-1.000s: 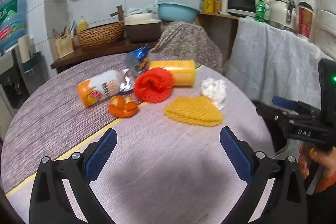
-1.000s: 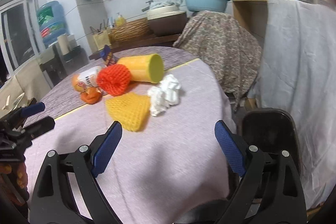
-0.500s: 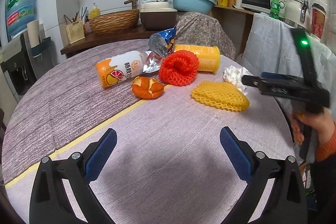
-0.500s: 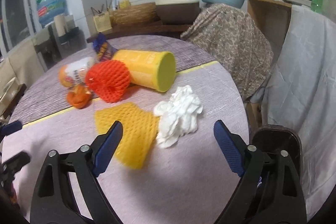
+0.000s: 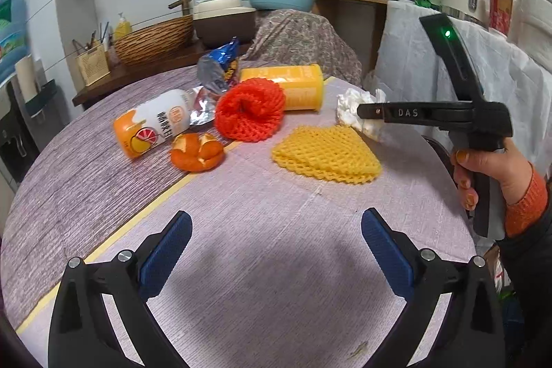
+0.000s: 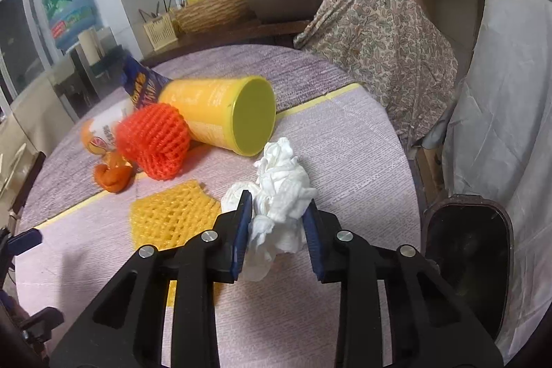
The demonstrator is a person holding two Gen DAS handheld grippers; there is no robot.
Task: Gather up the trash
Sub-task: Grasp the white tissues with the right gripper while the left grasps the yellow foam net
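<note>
My right gripper is shut on a crumpled white tissue at the round table's right side; it shows in the left wrist view too, with the tissue in its jaws. My left gripper is open and empty above the near table. Other trash lies on the table: a yellow foam net, a red foam net, orange peel, a yellow can on its side, a white and orange bottle and a foil snack bag.
A dark bin stands on the floor just right of the table. A cloth-draped chair is behind the table. White cloth hangs at the right. A counter with a basket and bowls runs along the back.
My right gripper moved forward and down over the tissue and closed on it. My left gripper stayed open, with little shift.
</note>
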